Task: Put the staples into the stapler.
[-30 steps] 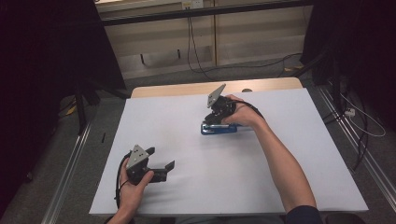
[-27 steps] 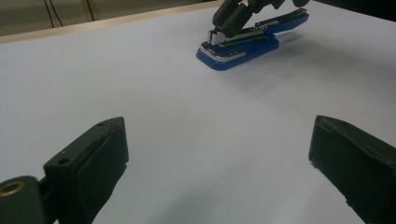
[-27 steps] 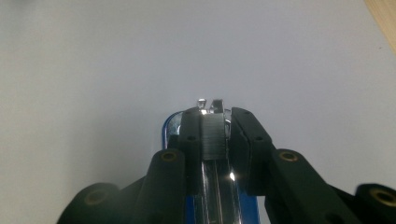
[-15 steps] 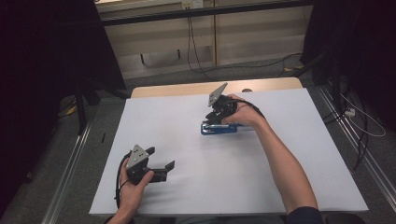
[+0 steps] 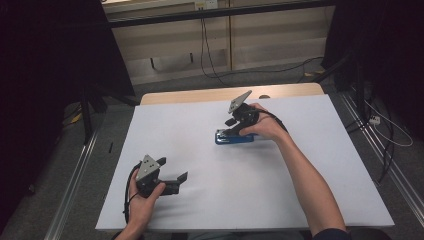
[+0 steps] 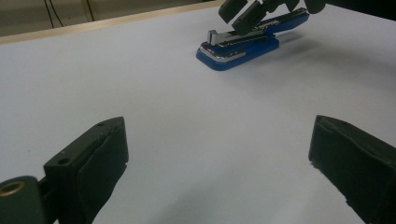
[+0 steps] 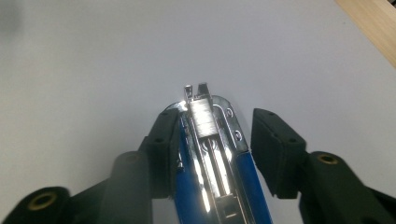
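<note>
— Grippers first, nearest one: what is the left gripper (image 5: 175,181) doing?

— It sits low at the near left of the table (image 5: 310,165), held in the person's left hand (image 5: 142,197), with its grey three-cornered plate on top and a cable looping back toward the near edge. Its jaws are spread wide and released, with bare white tabletop between them. In the left gripper view (image 6: 219,158) the two black pads stand far apart at the bottom corners, and nothing lies in the gap.

— And beyond that?

— Past a stretch of white surface, well apart from the left gripper, lies the blue stapler (image 5: 234,137). It rests near the middle of the table, a little toward the far side, its length running across the high view. In the left gripper view the stapler (image 6: 243,44) shows farther off, with its top arm lifted off the blue base and its chrome front end facing this way.

— The right gripper?

— The right gripper (image 5: 231,131) comes down onto the stapler from the far right, held in the right hand (image 5: 265,125). Its jaws have just been opening. In the right gripper view (image 7: 212,154) the stapler (image 7: 205,154) runs between the pads: the left-hand pad lies against the blue side, while the right-hand pad stands clear with a gap. So it is let go, not clenched.

— Farthest?

— A wooden strip (image 5: 200,95) along the table's far edge.
</note>
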